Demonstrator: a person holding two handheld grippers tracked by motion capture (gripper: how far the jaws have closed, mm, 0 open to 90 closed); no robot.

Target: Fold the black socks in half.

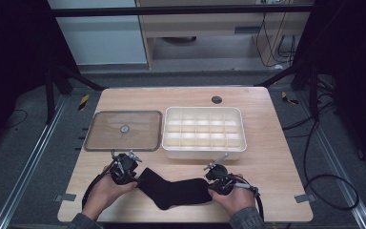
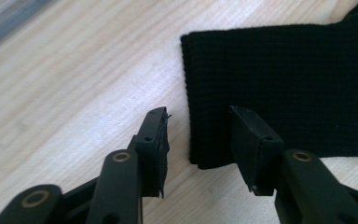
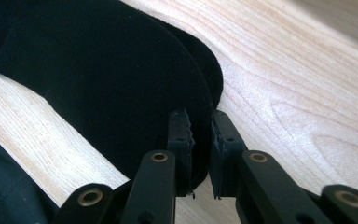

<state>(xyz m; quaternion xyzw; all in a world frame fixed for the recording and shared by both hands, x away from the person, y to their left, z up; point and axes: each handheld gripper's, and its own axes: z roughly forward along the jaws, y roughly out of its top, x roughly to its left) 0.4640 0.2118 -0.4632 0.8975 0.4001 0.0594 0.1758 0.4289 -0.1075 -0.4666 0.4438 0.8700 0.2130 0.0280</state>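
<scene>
Black sock (image 1: 174, 192) lies flat on the tabletop (image 1: 276, 162) near its front edge, between both hands. Left gripper (image 2: 198, 135) has its fingers spread astride the cuff edge. Right gripper (image 3: 200, 140) has its fingers pinching the toe end. Behind sit a divided white box (image 1: 203, 151) and a lid (image 1: 123, 130).

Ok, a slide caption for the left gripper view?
Open left tongs straddle the cuff edge of a black sock on the wooden table.
</scene>
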